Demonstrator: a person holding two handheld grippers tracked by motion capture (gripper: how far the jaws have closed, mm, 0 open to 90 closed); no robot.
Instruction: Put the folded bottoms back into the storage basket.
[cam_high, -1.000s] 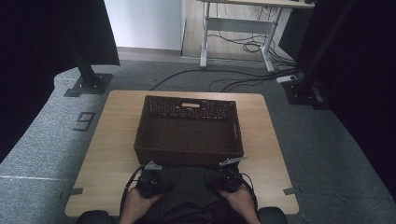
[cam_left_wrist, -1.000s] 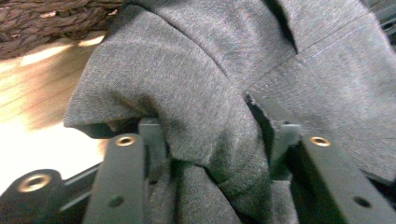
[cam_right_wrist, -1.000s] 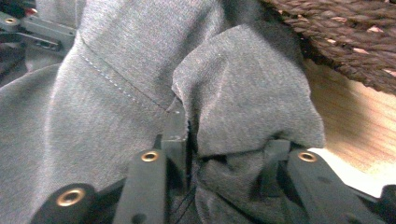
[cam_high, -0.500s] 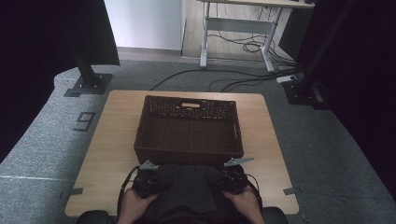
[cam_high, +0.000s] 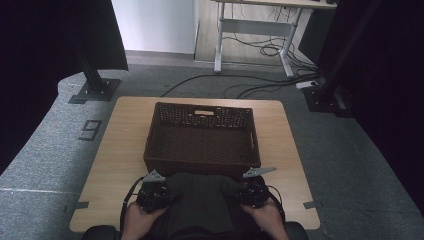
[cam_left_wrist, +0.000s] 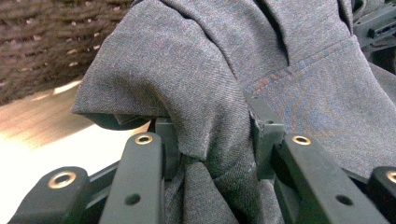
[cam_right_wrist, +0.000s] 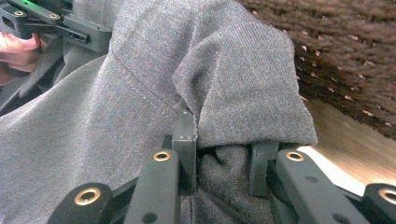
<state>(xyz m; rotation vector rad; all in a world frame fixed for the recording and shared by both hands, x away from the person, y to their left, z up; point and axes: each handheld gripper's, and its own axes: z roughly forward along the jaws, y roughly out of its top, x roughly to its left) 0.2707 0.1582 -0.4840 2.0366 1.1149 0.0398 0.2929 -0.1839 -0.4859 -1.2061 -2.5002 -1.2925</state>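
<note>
Wooden table (cam_high: 115, 150), wicker basket (cam_high: 202, 136) empty

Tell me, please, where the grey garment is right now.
In the high view the grey garment lies at the table's near edge, just before the wicker basket, between the left gripper and right gripper.

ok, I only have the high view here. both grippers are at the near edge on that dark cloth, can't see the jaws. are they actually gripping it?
Observer: Left gripper yes. A bunched fold of the grey cloth is pinched between its pads.
Operator: And the right?
Observer: Right gripper also has a fold clamped between its pads, just beside a stitched seam.
Operator: Is the cloth touching the basket?
Observer: In the left gripper view the cloth's edge hangs above the table, with the woven basket wall behind it; I can't tell whether they touch.
</note>
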